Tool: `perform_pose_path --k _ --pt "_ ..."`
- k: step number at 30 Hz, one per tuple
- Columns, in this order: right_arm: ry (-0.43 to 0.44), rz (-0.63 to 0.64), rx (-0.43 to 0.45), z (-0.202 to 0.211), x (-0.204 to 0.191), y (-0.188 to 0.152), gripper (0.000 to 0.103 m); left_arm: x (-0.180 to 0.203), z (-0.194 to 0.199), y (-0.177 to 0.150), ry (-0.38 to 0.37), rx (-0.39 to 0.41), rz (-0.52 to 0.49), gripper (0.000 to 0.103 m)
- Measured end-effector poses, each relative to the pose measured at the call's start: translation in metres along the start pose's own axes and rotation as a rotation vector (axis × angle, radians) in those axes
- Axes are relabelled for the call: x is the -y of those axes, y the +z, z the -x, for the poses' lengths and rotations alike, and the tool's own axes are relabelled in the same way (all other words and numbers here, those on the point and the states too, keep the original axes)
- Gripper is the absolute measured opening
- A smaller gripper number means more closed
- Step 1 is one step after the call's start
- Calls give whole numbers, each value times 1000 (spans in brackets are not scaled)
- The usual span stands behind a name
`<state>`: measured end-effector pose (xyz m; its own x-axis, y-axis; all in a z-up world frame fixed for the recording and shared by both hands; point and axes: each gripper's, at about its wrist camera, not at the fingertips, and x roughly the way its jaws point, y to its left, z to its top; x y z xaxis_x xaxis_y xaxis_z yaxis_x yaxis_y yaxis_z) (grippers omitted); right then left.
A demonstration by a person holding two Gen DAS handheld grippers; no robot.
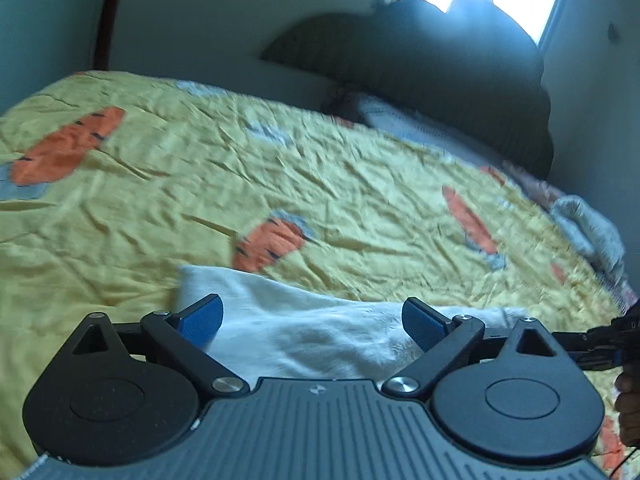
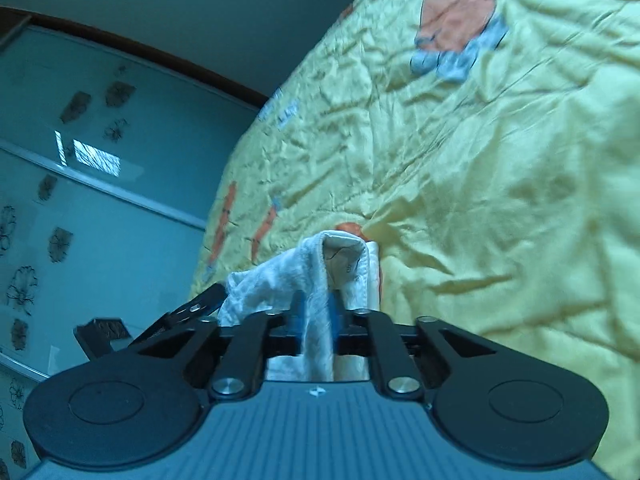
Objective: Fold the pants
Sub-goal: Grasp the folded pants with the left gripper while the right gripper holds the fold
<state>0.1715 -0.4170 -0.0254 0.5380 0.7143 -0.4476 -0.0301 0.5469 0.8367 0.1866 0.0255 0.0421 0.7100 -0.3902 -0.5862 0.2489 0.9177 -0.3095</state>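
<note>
Left wrist: white pants [image 1: 320,332] lie crosswise between open jaws.

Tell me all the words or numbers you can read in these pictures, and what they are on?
Small dark print on the label inside the white cloth pants: too small and blurred to read.
Blue marks on the yellow carrot-patterned bedcover near its far edge: blurred, unreadable.
White characters on the other black tool at the left-wrist view's right edge: cut off, unreadable.
Nothing else carries text.

White pants [image 2: 316,276] hang between narrow jaws above yellow bedspread [image 2: 500,200].
</note>
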Motion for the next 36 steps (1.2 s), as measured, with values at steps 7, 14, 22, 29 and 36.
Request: perform_pose_path --k 7,14,22,29,36 --pt "-31 25 -13 14 9 -17 82 -72 29 -33 -52 -114 234 96" --pt "62 14 -115 -27 3 -21 82 -81 20 -44 -282 -159 426 96" --pt "-47 221 -141 -42 -31 -21 19 -70 10 -41 -127 -158 364 23" --pt "-239 638 -192 -60 -79 -36 19 -39 29 -49 -5 -74 146 19" --pt "-131 282 -112 -43 -33 -34 35 -48 30 -51 -5 -86 180 37"
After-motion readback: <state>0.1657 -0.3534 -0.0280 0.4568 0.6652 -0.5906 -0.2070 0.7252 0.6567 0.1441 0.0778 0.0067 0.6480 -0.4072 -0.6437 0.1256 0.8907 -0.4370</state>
